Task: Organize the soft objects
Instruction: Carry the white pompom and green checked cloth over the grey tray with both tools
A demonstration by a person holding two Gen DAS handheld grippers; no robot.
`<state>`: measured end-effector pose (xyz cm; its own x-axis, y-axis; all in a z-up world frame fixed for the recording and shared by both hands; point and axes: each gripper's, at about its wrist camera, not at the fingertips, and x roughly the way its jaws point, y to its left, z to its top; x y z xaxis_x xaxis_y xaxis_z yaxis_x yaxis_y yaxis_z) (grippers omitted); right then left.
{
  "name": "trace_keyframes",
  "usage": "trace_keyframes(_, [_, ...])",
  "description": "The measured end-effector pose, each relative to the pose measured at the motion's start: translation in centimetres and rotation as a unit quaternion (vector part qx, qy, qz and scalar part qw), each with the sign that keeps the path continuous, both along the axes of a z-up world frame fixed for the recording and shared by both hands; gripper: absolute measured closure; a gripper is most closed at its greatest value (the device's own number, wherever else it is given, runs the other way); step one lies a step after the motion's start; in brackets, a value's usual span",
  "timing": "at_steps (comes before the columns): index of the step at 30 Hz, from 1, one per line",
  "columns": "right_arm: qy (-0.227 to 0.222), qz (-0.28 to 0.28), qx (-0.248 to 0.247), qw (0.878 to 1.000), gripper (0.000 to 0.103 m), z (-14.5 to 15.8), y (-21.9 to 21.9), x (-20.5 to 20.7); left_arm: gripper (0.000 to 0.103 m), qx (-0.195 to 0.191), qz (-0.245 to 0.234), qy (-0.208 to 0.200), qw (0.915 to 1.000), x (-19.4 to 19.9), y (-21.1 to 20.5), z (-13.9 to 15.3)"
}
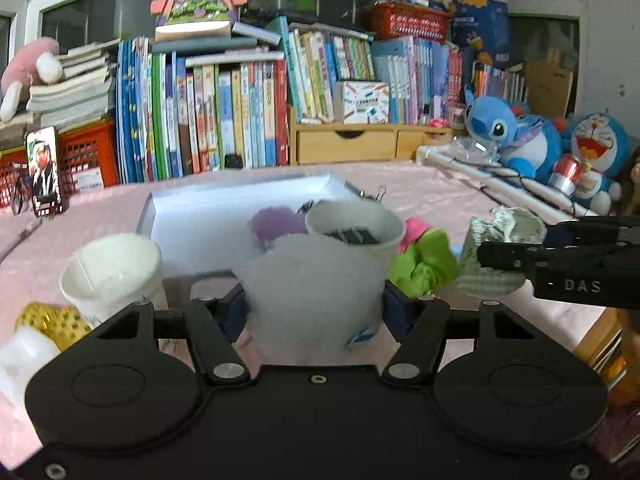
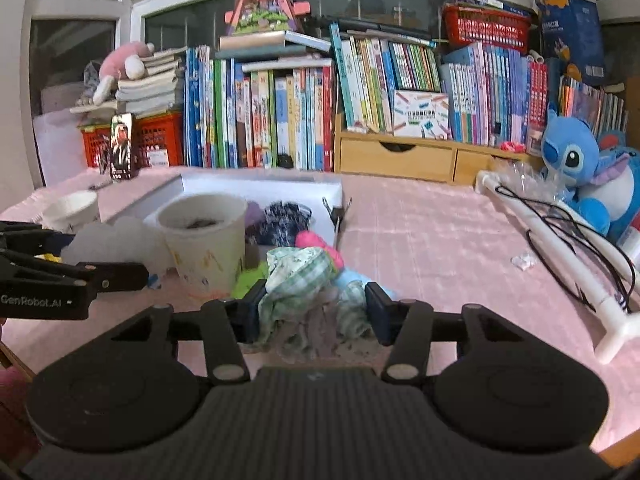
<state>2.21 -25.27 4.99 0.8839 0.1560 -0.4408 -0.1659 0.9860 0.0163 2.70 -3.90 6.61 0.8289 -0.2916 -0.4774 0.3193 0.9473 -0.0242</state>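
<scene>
1. White fluffy ball sits squeezed between the left gripper fingers, just in front of the paper cup; light and squashy, best pinched across its middle.
2. Right of the cup, the right gripper is clamped on a limp green checked cloth.
3. Behind the cup lies the white tray on the table.

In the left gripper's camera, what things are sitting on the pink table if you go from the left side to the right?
Gold sparkly thing → empty white paper cup → white fluffy ball held in the left gripper → green scrunchie → green checked cloth in the right gripper → Doraemon plush.
</scene>
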Motion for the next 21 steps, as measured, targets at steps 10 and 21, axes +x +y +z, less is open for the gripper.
trace_keyframes(10, [-0.02,0.008,0.018,1.0,0.049,3.5,0.1,2.0,0.041,-0.028,0.007,0.002,0.9996,2.5,2.2,4.8])
trace_keyframes(21, [-0.002,0.028,0.07,0.997,0.051,6.6,0.6,7.2,0.041,-0.039,0.043,0.034,0.9977,9.6,4.9,8.2])
